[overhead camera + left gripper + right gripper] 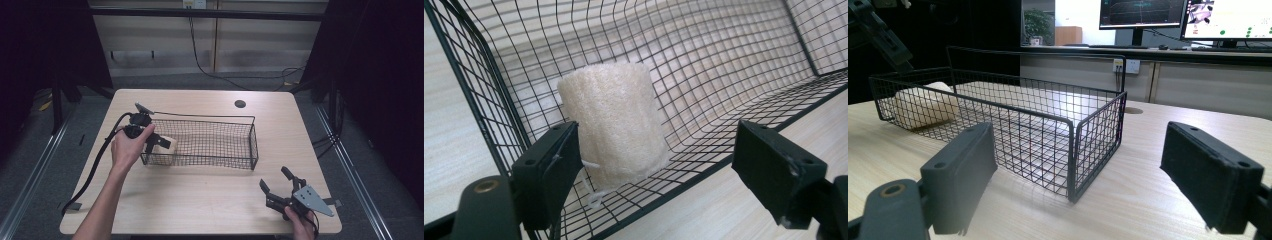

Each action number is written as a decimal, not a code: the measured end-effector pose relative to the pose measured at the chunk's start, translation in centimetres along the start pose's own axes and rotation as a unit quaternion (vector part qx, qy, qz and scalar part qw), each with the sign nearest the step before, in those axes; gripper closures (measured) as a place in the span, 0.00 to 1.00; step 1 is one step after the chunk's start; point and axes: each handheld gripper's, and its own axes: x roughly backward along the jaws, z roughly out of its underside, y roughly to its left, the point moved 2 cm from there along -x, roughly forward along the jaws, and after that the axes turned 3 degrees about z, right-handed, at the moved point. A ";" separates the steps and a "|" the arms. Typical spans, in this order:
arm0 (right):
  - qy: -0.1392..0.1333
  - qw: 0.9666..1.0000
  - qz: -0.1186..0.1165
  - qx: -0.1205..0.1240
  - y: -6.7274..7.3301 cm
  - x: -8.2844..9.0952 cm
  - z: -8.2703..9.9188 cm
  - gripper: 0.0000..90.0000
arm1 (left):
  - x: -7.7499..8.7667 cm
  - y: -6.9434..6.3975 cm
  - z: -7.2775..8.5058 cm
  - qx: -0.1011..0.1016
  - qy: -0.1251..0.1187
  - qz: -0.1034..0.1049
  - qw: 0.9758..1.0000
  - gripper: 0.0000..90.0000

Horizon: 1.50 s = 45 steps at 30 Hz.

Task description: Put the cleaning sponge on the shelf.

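Cream loofah roll (611,122) lying in the wire basket's (252,140) left end, left gripper (152,142) fingers spread just beside it, nothing pinched; likely a release step, calling next for a clear lift over the rim; right gripper (280,187) spread, near the basket's right corner.

A cream loofah roll (611,122) is sitting inside the black grid-mesh wire basket (235,150), itself resting on the pale woodgrain table (200,200).

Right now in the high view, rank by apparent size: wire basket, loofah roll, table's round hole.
1. Wire basket
2. Loofah roll, in the basket's left end, partly hidden by the left tool
3. Round hole
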 end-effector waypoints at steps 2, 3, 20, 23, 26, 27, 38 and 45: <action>-0.001 1.000 -0.002 0.001 0.0 0.0 0.0 0.15 | 0.3 0.0 0.1 -0.002 -0.013 0.001 1.000 0.21; -0.001 1.000 -0.002 0.001 0.0 0.0 0.0 0.15 | 0.5 0.0 0.2 -0.004 -0.016 0.002 1.000 0.22; 0.000 1.000 0.002 -0.001 0.0 0.0 0.0 0.15 | 3.7 0.4 2.8 -0.036 -0.102 0.011 0.994 0.25; 0.000 1.000 0.002 0.000 0.0 0.0 0.0 0.15 | 4.1 0.1 3.2 -0.037 -0.116 0.014 0.992 0.25; -0.001 1.000 0.003 0.000 0.0 0.0 0.0 0.15 | 4.6 0.2 3.7 -0.041 -0.126 0.017 0.991 0.25; 0.000 1.000 0.002 0.000 0.0 0.0 0.0 0.15 | 4.8 0.2 3.9 -0.040 -0.131 0.020 0.990 0.25; -0.001 1.000 0.003 0.000 0.0 0.0 0.0 0.15 | 6.5 -0.2 6.5 -0.061 -0.149 0.016 0.987 0.24; -0.001 1.000 0.002 -0.001 0.1 0.0 0.0 0.15 | 7.1 0.2 8.5 -0.060 -0.157 0.005 0.986 0.24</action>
